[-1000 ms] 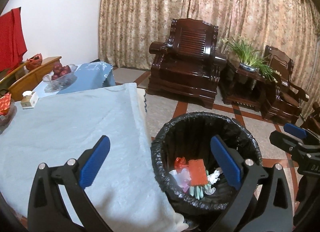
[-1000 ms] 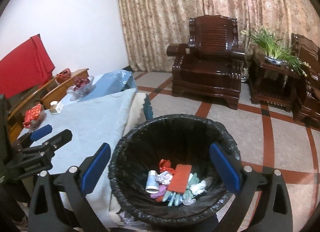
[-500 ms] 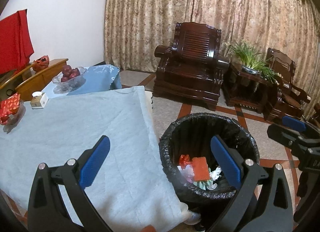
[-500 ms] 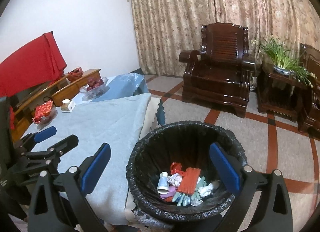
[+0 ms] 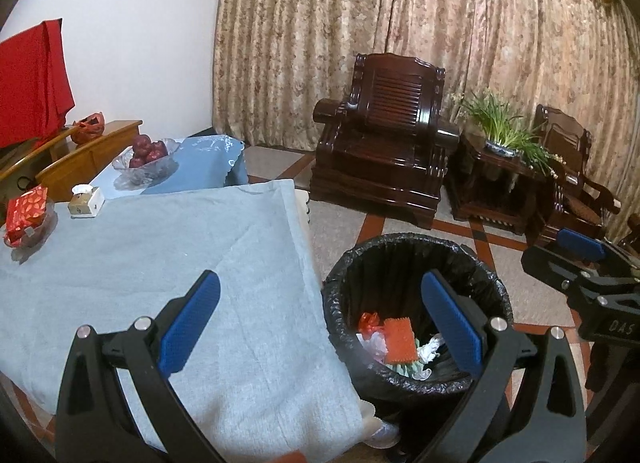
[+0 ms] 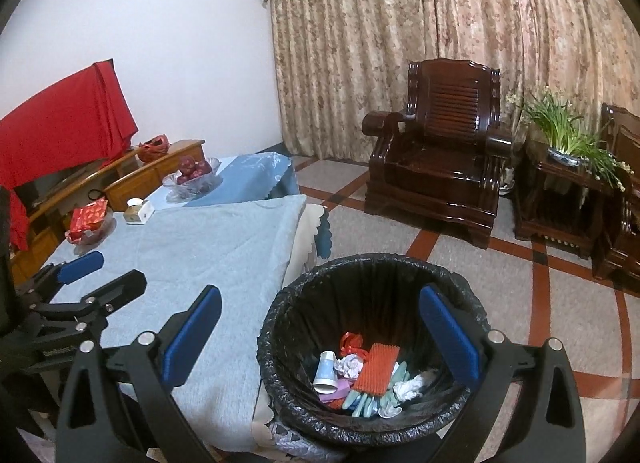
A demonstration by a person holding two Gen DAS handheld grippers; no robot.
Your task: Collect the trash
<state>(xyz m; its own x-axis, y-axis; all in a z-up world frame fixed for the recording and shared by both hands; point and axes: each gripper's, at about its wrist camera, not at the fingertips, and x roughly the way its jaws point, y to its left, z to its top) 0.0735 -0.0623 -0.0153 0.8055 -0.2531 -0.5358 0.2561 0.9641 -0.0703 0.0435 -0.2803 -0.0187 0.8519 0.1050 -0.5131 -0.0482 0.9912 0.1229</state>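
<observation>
A bin lined with a black bag (image 5: 416,263) (image 6: 372,275) stands on the floor at the table's right edge. Inside lie an orange ridged wrapper (image 6: 378,369) (image 5: 398,341), a paper cup (image 6: 325,371), crumpled tissues (image 6: 348,365) and pale green bits. My left gripper (image 5: 320,323) is open and empty, hovering over the table's corner and the bin. My right gripper (image 6: 320,333) is open and empty above the bin's left rim. Each gripper shows in the other's view: the right one (image 5: 580,263) and the left one (image 6: 80,283).
The table carries a light blue cloth (image 5: 160,247) (image 6: 208,239). At its far end sit a red packet in a dish (image 5: 26,215), a small box (image 5: 86,199) and a glass bowl of red fruit (image 5: 146,153). Dark wooden armchairs (image 6: 436,167) and a potted plant (image 6: 568,135) stand behind.
Both grippers have risen and drawn back from the bin, which now looks smaller and lower in both views. Both stay open and empty.
</observation>
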